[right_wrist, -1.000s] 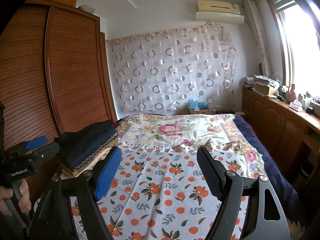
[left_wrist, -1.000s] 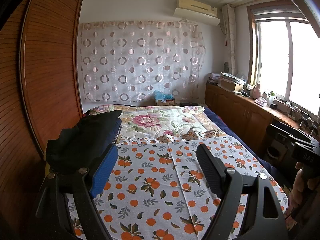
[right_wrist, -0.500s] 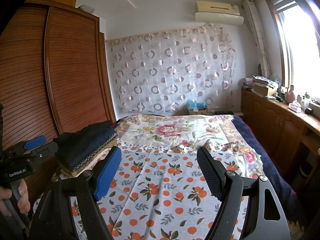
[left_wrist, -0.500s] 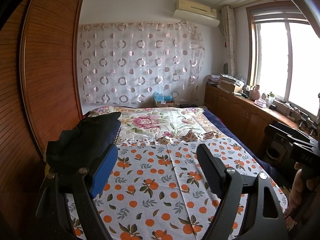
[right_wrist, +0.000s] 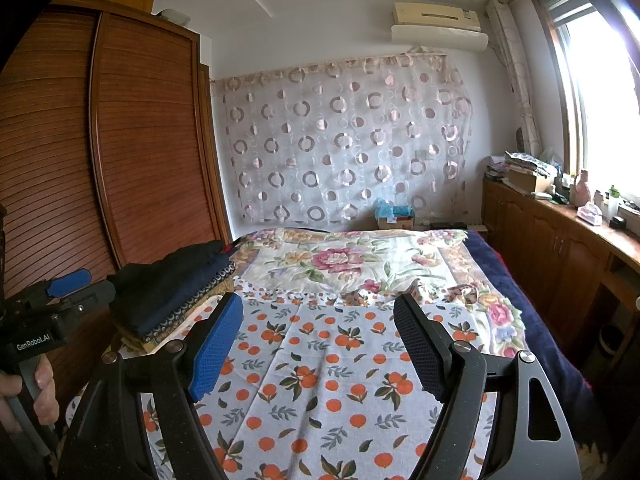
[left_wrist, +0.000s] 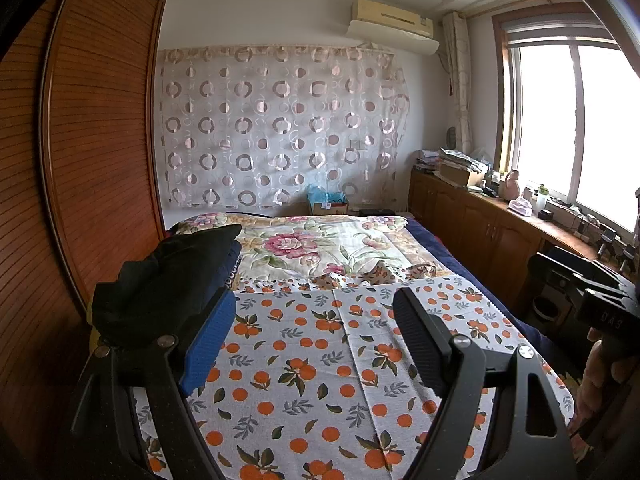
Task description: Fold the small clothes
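From the left wrist view, the left tongs (left_wrist: 314, 312) stand wide over the bed (left_wrist: 472, 264), with nothing between the blue pad (left_wrist: 208, 344) and the black pad (left_wrist: 418, 346). Below and ahead of them lies the orange-print cloth (left_wrist: 304, 364), spread flat with a crease running down its middle. Just beyond the blue pad and to its left sits the stack of folded clothes (left_wrist: 168, 284), dark garments on top, at the bed's left edge beside the wooden wardrobe (left_wrist: 96, 152). Past the cloth, further ahead, the floral quilt (left_wrist: 304, 248) covers the bed up to the circle-patterned curtain (left_wrist: 280, 128). At the right edge a hand (left_wrist: 600, 376) grips the handle of the right tongs, whose body alone shows here.

From the right wrist view, the right tongs (right_wrist: 318, 314) are equally wide and empty, hovering above the orange-print cloth (right_wrist: 320, 368). The stack of folded clothes (right_wrist: 176, 288) lies left of the blue pad (right_wrist: 218, 346), showing dark layers over a patterned one. Further left, a hand (right_wrist: 28, 396) holds the left tongs (right_wrist: 68, 282); their opening cannot be told from this side. A wooden counter (right_wrist: 560, 236) with clutter runs along the right under the window (right_wrist: 600, 100).
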`<action>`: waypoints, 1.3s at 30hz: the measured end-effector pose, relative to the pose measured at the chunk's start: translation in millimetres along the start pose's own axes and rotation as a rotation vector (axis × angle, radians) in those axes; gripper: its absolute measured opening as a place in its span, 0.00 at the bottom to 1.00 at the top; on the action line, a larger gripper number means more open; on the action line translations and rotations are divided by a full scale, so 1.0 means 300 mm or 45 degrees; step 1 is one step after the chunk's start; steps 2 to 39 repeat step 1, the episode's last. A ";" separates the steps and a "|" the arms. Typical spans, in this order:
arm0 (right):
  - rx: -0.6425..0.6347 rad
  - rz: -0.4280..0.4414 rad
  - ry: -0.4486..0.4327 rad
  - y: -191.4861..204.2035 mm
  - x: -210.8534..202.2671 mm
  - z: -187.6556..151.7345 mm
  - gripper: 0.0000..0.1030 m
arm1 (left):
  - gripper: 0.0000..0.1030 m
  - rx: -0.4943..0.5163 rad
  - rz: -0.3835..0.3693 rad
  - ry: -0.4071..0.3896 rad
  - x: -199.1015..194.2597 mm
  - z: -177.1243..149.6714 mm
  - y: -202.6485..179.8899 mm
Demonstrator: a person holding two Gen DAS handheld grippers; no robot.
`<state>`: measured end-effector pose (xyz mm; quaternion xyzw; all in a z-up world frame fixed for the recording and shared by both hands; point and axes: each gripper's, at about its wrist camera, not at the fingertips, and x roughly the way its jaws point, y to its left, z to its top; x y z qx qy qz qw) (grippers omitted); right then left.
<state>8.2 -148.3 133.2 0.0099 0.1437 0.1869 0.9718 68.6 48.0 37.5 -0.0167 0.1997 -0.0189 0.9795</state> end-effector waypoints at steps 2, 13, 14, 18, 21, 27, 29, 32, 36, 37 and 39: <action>-0.001 -0.001 -0.001 0.001 0.000 -0.001 0.77 | 0.79 0.000 -0.001 -0.001 0.000 0.001 0.000; -0.001 -0.001 -0.001 0.001 0.000 -0.001 0.77 | 0.79 0.000 -0.001 -0.001 0.000 0.001 0.000; -0.001 -0.001 -0.001 0.001 0.000 -0.001 0.77 | 0.79 0.000 -0.001 -0.001 0.000 0.001 0.000; -0.001 -0.001 -0.001 0.001 0.000 -0.001 0.77 | 0.79 0.000 -0.001 -0.001 0.000 0.001 0.000; -0.001 -0.001 -0.001 0.001 0.000 -0.001 0.77 | 0.79 0.000 -0.001 -0.001 0.000 0.001 0.000; -0.001 -0.001 -0.001 0.001 0.000 -0.001 0.77 | 0.79 0.000 -0.001 -0.001 0.000 0.001 0.000; -0.001 -0.001 -0.001 0.001 0.000 -0.001 0.77 | 0.79 0.000 -0.001 -0.001 0.000 0.001 0.000; -0.001 -0.001 -0.001 0.001 0.000 -0.001 0.77 | 0.79 0.000 -0.001 -0.001 0.000 0.001 0.000; -0.001 -0.001 -0.001 0.001 0.000 -0.001 0.77 | 0.79 0.000 -0.001 -0.001 0.000 0.001 0.000; -0.001 -0.001 -0.001 0.001 0.000 -0.001 0.77 | 0.79 0.000 -0.001 -0.001 0.000 0.001 0.000; -0.001 -0.001 -0.001 0.001 0.000 -0.001 0.77 | 0.79 0.000 -0.001 -0.001 0.000 0.001 0.000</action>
